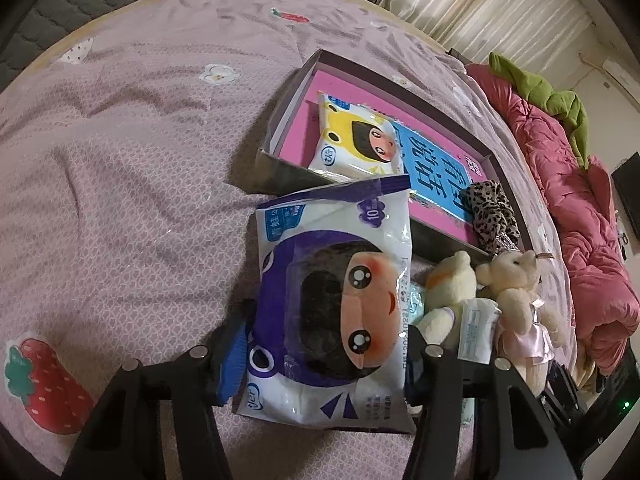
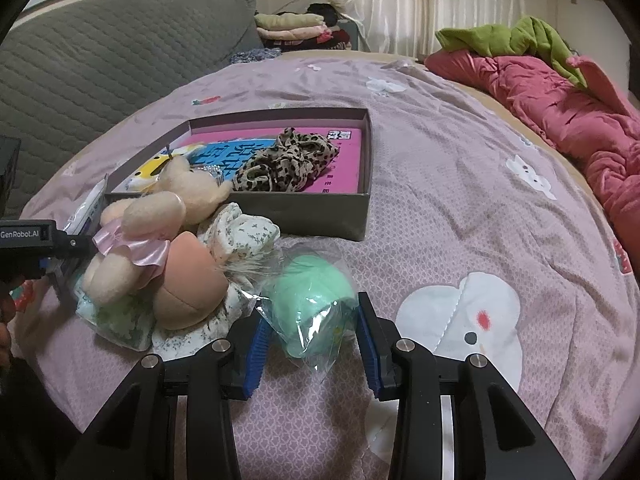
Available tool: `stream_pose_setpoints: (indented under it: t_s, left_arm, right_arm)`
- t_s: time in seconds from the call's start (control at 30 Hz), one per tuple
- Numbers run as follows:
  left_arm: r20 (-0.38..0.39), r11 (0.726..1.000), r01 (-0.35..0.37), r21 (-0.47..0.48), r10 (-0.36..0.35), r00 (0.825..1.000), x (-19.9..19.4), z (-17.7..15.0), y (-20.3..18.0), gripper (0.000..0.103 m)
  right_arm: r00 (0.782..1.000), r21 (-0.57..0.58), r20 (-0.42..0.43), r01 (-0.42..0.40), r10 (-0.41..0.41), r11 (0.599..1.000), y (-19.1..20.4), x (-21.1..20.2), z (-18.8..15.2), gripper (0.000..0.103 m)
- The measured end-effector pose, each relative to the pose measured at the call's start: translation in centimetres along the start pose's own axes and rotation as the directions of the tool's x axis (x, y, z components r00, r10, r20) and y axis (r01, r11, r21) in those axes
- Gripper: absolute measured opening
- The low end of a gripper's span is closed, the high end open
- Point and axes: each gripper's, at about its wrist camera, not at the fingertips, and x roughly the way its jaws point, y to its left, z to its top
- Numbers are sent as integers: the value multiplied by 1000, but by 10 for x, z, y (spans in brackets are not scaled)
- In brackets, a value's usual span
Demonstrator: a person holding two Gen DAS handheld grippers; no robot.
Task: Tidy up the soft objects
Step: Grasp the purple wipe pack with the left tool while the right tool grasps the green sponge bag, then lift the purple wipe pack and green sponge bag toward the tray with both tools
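My left gripper [image 1: 324,360] is shut on a purple-and-white wet-wipes pack [image 1: 332,280] with a cartoon face; the pack's far end reaches the grey box [image 1: 280,160]. In the box lie a yellow wipes pack [image 1: 356,140], a blue-and-pink book [image 1: 436,168] and a leopard-print cloth [image 1: 492,212]. Two cream teddy bears [image 1: 516,300] sit right of the pack. My right gripper [image 2: 314,354] is shut on a mint-green soft ball [image 2: 312,300] in a clear bag on the bed. Left of it are the pink-skirted bear [image 2: 160,216], a peach plush [image 2: 188,288] and a floral cloth [image 2: 240,228].
Everything sits on a pink patterned bedspread [image 1: 120,160]. A crumpled red quilt [image 2: 560,112] with a green garment [image 2: 500,36] lies along the right side. Folded clothes [image 2: 292,24] are stacked behind the bed beside a grey quilted headboard [image 2: 100,60].
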Motion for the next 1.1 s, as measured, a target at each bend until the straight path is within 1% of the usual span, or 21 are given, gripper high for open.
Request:
stream_pose_setpoints:
  t_s: [0.03, 0.13, 0.27, 0.77, 1.03, 1.1]
  left_arm:
    - [5, 1000, 3, 12, -3, 1000, -1, 0, -3, 51]
    - [13, 999, -12, 43, 12, 1000, -5, -3, -6, 50]
    - [22, 998, -15, 54, 14, 1000, -10, -4, -7, 48]
    - [94, 988, -43, 148, 29, 995, -42, -10, -29, 47]
    - [121, 980, -60, 192, 37, 992, -53, -8, -47, 47]
    - [126, 977, -56, 204, 31, 992, -55, -8, -51, 47]
  right_arm:
    - [1000, 0, 4, 0, 0, 1000, 0, 0, 0, 41]
    - [1000, 1, 17, 2, -2, 1000, 0, -3, 1, 41]
    - [999, 4, 32, 3, -3, 1000, -1, -6, 2, 41]
    - [995, 10, 104, -6, 5, 1000, -1, -24, 10, 41]
    - [990, -26, 140, -1, 4, 1000, 8, -36, 17, 41]
    - [988, -19, 151, -9, 12, 1000, 10, -40, 22, 41]
